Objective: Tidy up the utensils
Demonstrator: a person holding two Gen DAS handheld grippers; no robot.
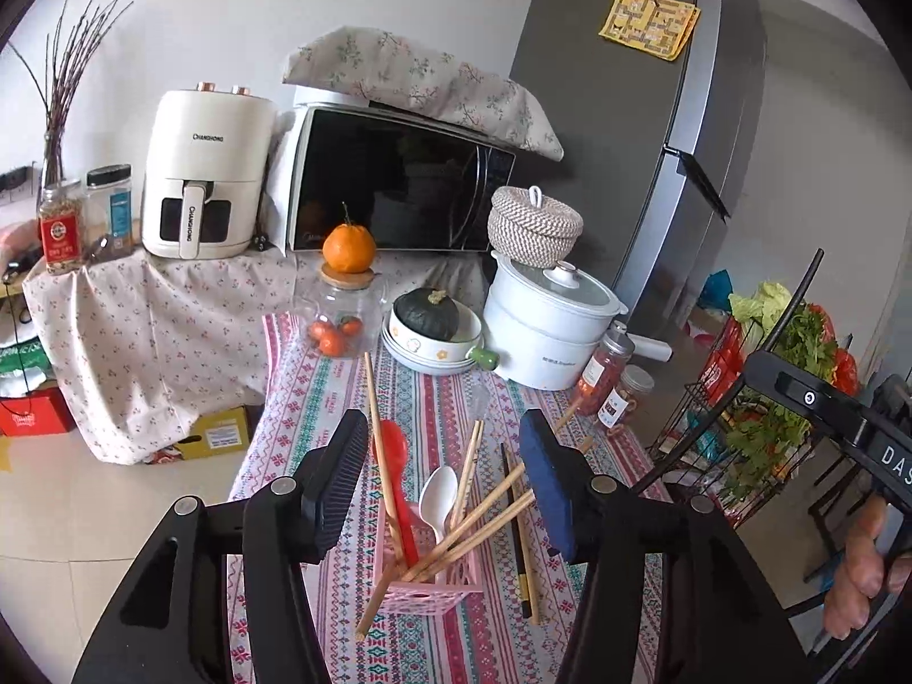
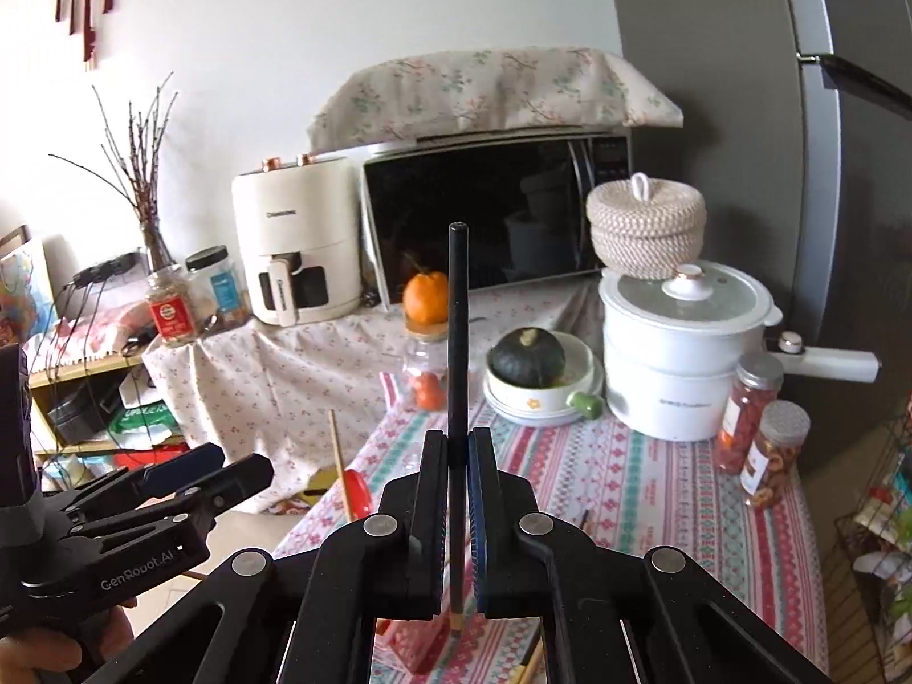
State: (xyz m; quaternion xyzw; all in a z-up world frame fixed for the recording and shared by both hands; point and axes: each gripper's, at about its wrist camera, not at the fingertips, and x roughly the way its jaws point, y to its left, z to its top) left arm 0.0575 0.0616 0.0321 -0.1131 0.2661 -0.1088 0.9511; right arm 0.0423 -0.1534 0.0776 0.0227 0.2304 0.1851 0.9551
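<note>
Above the pink basket (image 1: 431,593), the right gripper (image 2: 457,444) clamps a black chopstick (image 2: 457,308).

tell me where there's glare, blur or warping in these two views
Left wrist view: strong fisheye bending, the fridge edge curves and corners go black; the microwave door mirrors the room. Right wrist view: the black chopstick in the right gripper is sharp, the nearest pad edges look soft, and the upper-left wall is washed out.

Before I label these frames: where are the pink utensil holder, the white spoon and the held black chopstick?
pink utensil holder (image 1: 424,598): left wrist view, front wall.
white spoon (image 1: 438,493): left wrist view, bowl.
black chopstick (image 2: 457,319): right wrist view, upper shaft.
</note>
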